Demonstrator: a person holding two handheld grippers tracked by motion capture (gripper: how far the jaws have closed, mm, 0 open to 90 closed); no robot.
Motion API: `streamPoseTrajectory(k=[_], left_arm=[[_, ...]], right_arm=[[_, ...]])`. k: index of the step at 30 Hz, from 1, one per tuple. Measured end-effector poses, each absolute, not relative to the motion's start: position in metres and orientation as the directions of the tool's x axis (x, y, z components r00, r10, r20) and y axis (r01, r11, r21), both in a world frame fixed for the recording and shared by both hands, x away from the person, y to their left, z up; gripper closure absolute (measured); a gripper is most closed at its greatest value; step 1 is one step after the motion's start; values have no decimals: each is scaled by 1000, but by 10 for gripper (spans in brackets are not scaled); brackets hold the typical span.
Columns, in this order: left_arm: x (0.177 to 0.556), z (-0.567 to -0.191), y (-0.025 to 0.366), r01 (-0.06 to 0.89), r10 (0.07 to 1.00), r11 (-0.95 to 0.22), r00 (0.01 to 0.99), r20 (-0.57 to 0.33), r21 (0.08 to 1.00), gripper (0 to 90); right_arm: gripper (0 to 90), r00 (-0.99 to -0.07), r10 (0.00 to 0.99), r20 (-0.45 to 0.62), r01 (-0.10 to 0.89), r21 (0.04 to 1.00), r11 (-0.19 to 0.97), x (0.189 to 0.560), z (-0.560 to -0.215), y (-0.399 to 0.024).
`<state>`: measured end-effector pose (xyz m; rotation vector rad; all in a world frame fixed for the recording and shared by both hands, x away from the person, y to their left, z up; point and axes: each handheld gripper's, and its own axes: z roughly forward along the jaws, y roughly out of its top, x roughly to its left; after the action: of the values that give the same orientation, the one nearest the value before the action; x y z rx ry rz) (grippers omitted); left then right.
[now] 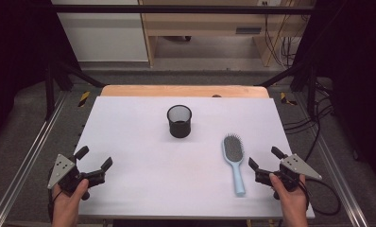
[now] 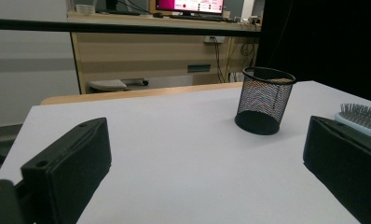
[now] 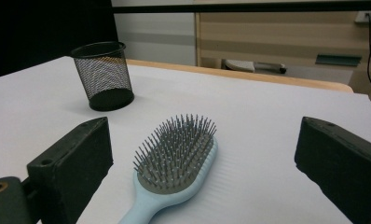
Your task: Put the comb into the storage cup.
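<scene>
on the white tabletop, a light blue plastic hairbrush is seen lying bristles-up, just beside the right hand-held gripper, whose jaws are spread wide and empty. the left hand-held gripper is likewise held released.

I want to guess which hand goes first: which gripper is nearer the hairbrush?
The right gripper, open just right of the hairbrush handle. The left gripper, also open, sits at the table's far left edge.

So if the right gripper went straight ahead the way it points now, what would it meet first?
Probably the hairbrush: its bristled head lies on the table just ahead between the open jaws of the right gripper.
</scene>
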<state>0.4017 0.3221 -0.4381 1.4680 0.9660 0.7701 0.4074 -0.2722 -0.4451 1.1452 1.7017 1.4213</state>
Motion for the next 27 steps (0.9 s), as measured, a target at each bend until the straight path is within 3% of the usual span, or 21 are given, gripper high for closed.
streamPoseTrajectory(k=[12, 18, 19, 27], left_arm=[[403, -438, 328, 130, 908, 12, 415, -65, 991, 9], [403, -438, 327, 133, 907, 4, 416, -60, 991, 8], [404, -438, 327, 133, 908, 3, 415, -59, 991, 8], [403, -438, 329, 130, 909, 6, 412, -60, 991, 9]], right_arm=[[60, -403, 915, 31, 270, 959, 87, 406, -439, -244], [170, -468, 884, -22, 290, 940, 177, 402, -437, -217], [261, -498, 867, -26, 303, 931, 202, 402, -438, -210], [617, -587, 808, -56, 356, 878, 319, 399, -442, -195]])
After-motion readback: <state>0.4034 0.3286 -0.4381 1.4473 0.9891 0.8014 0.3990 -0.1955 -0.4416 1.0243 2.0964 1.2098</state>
